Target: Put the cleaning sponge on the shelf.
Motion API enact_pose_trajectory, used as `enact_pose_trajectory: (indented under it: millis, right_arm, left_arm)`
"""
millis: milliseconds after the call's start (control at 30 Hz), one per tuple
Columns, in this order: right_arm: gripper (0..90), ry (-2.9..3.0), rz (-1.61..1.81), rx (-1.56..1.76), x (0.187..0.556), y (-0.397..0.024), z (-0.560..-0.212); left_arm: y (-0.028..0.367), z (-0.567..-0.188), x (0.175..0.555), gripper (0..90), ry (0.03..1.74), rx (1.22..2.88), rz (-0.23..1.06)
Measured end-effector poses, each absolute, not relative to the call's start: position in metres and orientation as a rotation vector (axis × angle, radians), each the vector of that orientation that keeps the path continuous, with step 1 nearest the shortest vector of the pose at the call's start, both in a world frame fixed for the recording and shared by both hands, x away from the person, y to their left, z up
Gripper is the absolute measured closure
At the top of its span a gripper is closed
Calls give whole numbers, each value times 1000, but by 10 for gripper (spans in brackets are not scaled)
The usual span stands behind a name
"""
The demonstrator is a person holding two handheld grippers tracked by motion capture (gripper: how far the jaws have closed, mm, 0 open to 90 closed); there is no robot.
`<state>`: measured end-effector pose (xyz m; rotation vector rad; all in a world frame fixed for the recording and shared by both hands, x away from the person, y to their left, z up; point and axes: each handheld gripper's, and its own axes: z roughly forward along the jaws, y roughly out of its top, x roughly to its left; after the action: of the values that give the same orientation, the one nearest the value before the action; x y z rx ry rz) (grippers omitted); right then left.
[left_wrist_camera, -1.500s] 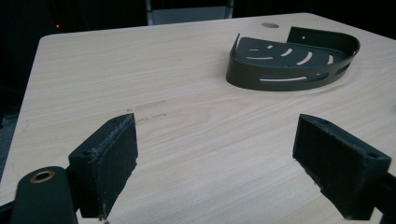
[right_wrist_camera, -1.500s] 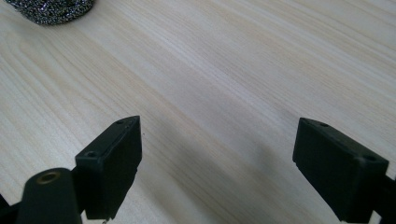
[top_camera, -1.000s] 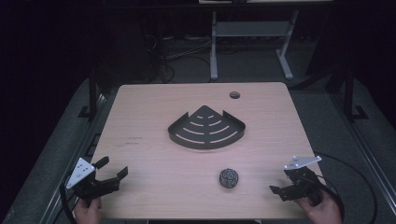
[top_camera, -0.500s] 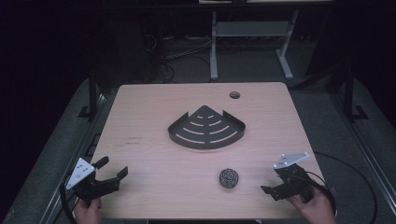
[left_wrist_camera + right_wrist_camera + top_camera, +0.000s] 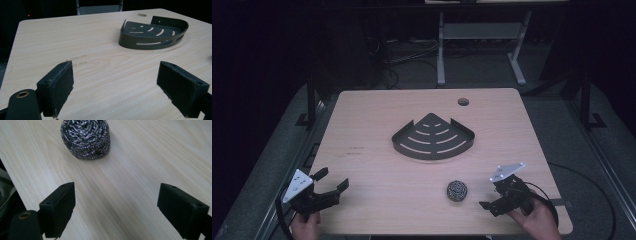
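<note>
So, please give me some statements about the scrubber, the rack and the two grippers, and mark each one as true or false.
1. The steel scrubber lies inside the corner rack. False: it lies on the bare table, nearer the person than the rack.
2. The right gripper is open, with the scrubber ahead of its jaws. True.
3. The left gripper is shut on the rack. False: it is open and holds nothing.
4. The rack has curved slots in its floor. True.

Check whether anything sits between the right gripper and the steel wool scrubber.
Nothing visible does. The right gripper stands open, and only bare table lies between it and the steel wool scrubber. The black corner basket sits farther back, off that line.
</note>
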<state>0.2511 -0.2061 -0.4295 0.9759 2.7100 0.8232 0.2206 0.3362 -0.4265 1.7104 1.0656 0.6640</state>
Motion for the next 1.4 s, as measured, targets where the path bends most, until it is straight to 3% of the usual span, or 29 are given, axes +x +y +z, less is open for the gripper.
enact_pose_trajectory:
  millis: [1400]
  right_arm:
    - [145, 2861, 693, 738, 275, -123, -427]
  left_arm:
    - [337, -425, 220, 132, 1068, 1699, 667]
